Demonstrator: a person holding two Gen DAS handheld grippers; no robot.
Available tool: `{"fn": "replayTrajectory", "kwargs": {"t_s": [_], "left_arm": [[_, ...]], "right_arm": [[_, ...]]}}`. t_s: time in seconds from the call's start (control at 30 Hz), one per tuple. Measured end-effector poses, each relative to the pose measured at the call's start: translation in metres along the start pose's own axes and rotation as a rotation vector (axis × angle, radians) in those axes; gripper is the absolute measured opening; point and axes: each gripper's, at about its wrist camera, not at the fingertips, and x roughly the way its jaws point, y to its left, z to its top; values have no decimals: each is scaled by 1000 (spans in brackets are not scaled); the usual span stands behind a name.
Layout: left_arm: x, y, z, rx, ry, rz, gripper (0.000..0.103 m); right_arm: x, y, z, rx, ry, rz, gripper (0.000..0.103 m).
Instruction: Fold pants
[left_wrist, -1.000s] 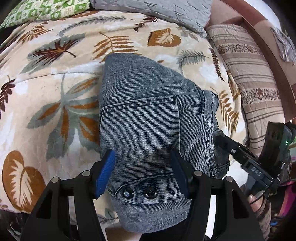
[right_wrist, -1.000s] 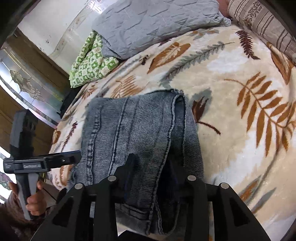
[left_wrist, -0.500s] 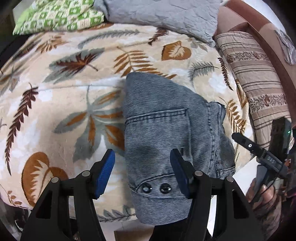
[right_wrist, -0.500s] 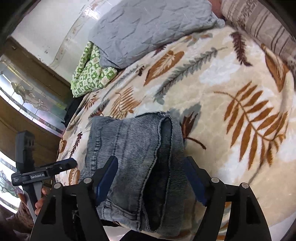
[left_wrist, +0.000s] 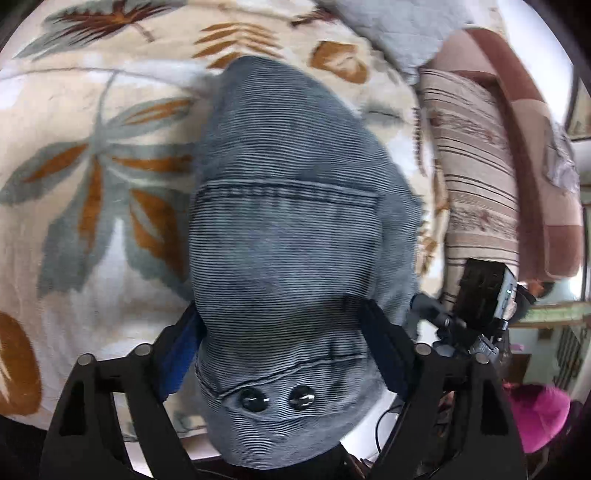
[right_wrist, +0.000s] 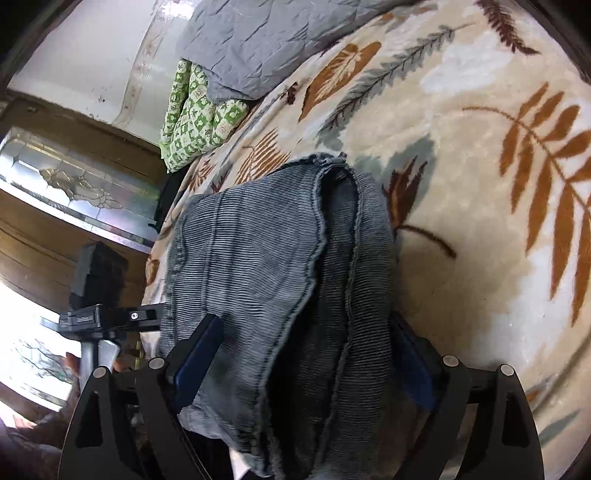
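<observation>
The folded grey-blue denim pants (left_wrist: 288, 221) lie as a compact bundle on a leaf-patterned blanket (left_wrist: 92, 184), with two snap buttons at the near waistband. My left gripper (left_wrist: 282, 350) straddles the waistband end. Its jaws are opening, and the cloth bulges between the blue pads without being pinched. My right gripper (right_wrist: 306, 360) straddles the side of the pants (right_wrist: 266, 266) where the layered edges show. Its jaws are opening wide with the denim between them, not clamped. Each view shows the other gripper beside the bundle: the right gripper (left_wrist: 480, 302) and the left gripper (right_wrist: 110, 317).
A grey quilt (right_wrist: 258, 40) and a green patterned pillow (right_wrist: 195, 110) lie at the far end of the bed. A striped cushion (left_wrist: 476, 166) and a brown headboard (left_wrist: 535, 147) flank one side. A wooden cabinet with glass (right_wrist: 74, 184) stands past the blanket (right_wrist: 480, 184) edge.
The right jaws, earlier shut on the pants' edge, have spread wide and let go. The left jaws have widened. Both grippers have sunk closer onto the bundle.
</observation>
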Motion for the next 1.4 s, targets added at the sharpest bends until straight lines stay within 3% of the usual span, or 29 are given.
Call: {"fn": "replayTrajectory", "kwargs": {"t_s": [0.03, 0.07, 0.1, 0.17, 0.2, 0.27, 0.47, 0.73, 0.9, 1.0, 1.1, 1.13, 1.2, 1.23, 1.27, 1.4], "left_arm": [[-2, -6, -3, 25, -9, -4, 60], [-2, -12, -5, 46, -17, 9, 50], [-1, -18, -8, 64, -24, 48, 46], [-3, -23, -11, 79, -53, 91, 35], [-5, -23, -12, 76, -62, 95, 32], [-15, -23, -12, 75, -79, 91, 26], [-64, -23, 0, 109, -191, 93, 25], [-120, 6, 58, 109, -336, 167, 25], [-113, 43, 94, 75, -341, 243, 25], [-90, 68, 111, 35, -296, 295, 26], [-74, 86, 110, 19, -282, 306, 32], [-71, 90, 108, 28, -297, 318, 39], [-70, 92, 105, 38, -322, 351, 59], [-68, 94, 104, 39, -330, 379, 75], [-67, 96, 102, 37, -345, 418, 83], [-82, 95, 91, 15, -378, 477, 84]], "right_arm": [[3, 9, -3, -50, 18, -27, 87], [12, 16, -5, -116, 65, -125, 84], [19, 21, -7, -152, 86, -175, 83], [16, 28, -4, -110, 74, -184, 82], [14, 32, -3, -93, 70, -172, 73], [7, 44, -5, -73, 55, -146, 67], [-1, 90, 6, -76, 30, -54, 68], [40, 143, 87, -172, -58, 3, 69], [92, 142, 125, -179, -39, -31, 69], [120, 129, 134, -170, -20, -82, 69], [134, 115, 136, -180, -15, -135, 71], [137, 111, 136, -196, -12, -159, 71], [143, 108, 135, -255, 9, -256, 74], [145, 107, 133, -305, 13, -322, 79], [145, 106, 133, -328, 10, -356, 89], [117, 109, 133, -318, -46, -417, 94]]}}
